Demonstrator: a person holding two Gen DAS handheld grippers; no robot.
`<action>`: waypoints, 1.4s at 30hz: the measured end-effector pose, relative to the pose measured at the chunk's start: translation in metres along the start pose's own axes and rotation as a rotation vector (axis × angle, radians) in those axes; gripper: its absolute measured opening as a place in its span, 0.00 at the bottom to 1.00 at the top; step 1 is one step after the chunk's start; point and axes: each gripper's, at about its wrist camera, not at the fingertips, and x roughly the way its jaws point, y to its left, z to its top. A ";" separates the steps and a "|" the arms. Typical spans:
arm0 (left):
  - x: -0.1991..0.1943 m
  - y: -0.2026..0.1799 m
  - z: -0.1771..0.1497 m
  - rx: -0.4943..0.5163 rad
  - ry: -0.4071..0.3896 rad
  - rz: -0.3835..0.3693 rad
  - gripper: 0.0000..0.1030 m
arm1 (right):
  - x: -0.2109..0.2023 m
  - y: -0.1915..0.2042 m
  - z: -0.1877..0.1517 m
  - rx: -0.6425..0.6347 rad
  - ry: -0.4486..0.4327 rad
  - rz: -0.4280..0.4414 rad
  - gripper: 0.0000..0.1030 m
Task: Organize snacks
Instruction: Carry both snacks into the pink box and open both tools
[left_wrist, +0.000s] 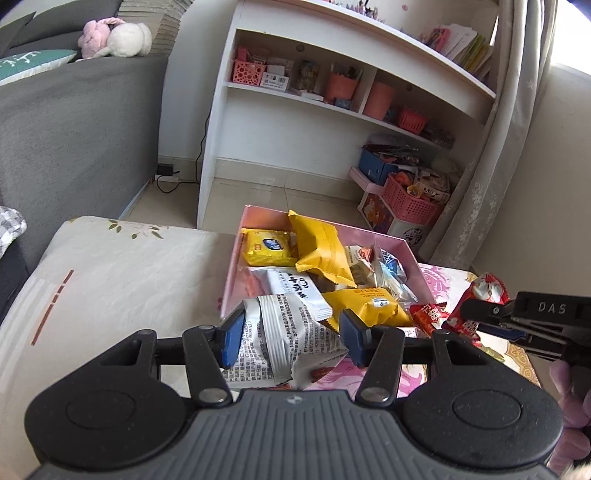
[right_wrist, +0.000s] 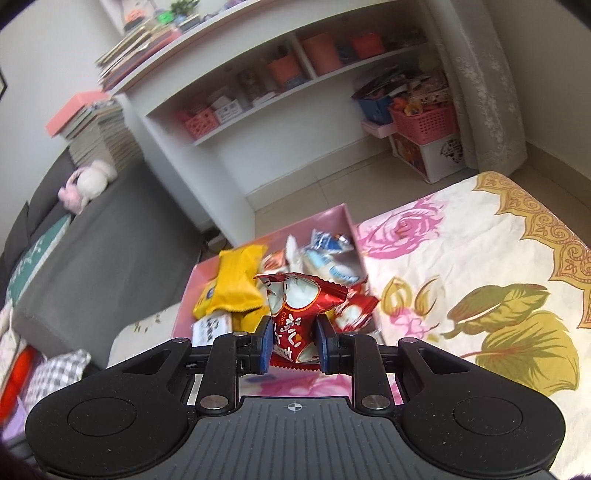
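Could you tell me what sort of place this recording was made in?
Probably a home living room or child's room: a grey sofa with a plush toy, a white bookshelf of craft bits, and tiled floor.

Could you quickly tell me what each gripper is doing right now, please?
Left gripper: closed on a white snack packet.
Right gripper: closed on a red snack packet.

1. The left claw (left_wrist: 291, 338) is pointing down and forward, its blue pads clamping a white snack packet (left_wrist: 284, 343) from both sides.
2. The right claw (right_wrist: 293, 345) is pinching a red snack packet (right_wrist: 295, 314) between nearly closed pads, tilted downward.
3. In the left wrist view, the right claw (left_wrist: 476, 321) is reaching in from the right edge, a hand (left_wrist: 570, 413) gripping behind it.
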 end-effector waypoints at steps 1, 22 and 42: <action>0.003 -0.003 0.002 0.006 0.000 -0.005 0.49 | 0.002 -0.005 0.003 0.017 -0.008 0.000 0.22; 0.080 -0.059 0.042 0.059 0.003 -0.120 0.50 | 0.052 -0.048 0.021 0.281 0.016 0.113 0.24; 0.107 -0.081 0.056 0.082 -0.019 -0.116 0.61 | 0.052 -0.060 0.023 0.331 0.003 0.087 0.40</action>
